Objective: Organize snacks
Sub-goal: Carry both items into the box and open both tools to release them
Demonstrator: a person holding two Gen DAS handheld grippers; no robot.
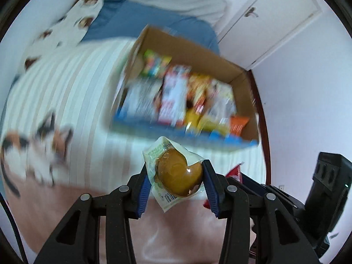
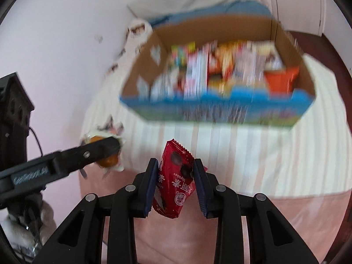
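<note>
- The left gripper [image 1: 177, 180] is closed most of the way on a vacuum-packed brown egg [image 1: 179, 177]. Its blue pads [image 1: 144, 189] press the packet from both sides, and the white wrapper sticks out above and below the grip.
- Ahead of and above the left tool's tips sits the cardboard snack box [image 1: 246, 77] on the striped bedcover [image 1: 77, 92]. The box is blurred in both views, so I cannot make out exactly where there is free space inside.
- Off to that tool's left lies a calico-patterned shape [image 1: 41, 140], too smeared to identify.
- The right gripper [image 2: 176, 180] is nearly closed on a red chocolate packet [image 2: 173, 176], held upright between the pads with its crimped top edge poking past the tips. The box [image 2: 308, 83] lies straight ahead of this tool, with an orange packet [image 2: 281, 78] at its right end.
- Risk: the egg is round and its film looks slick, so I judge it could squirt out of the pads if the squeeze eases or the tool jerks.
- Risk: the two tools are just beside each other, so heading for the same opening together could make them collide.
- Risk: the box looks crowded, so a packet pushed in carelessly may snag on the near wall or topple standing packs.
</note>
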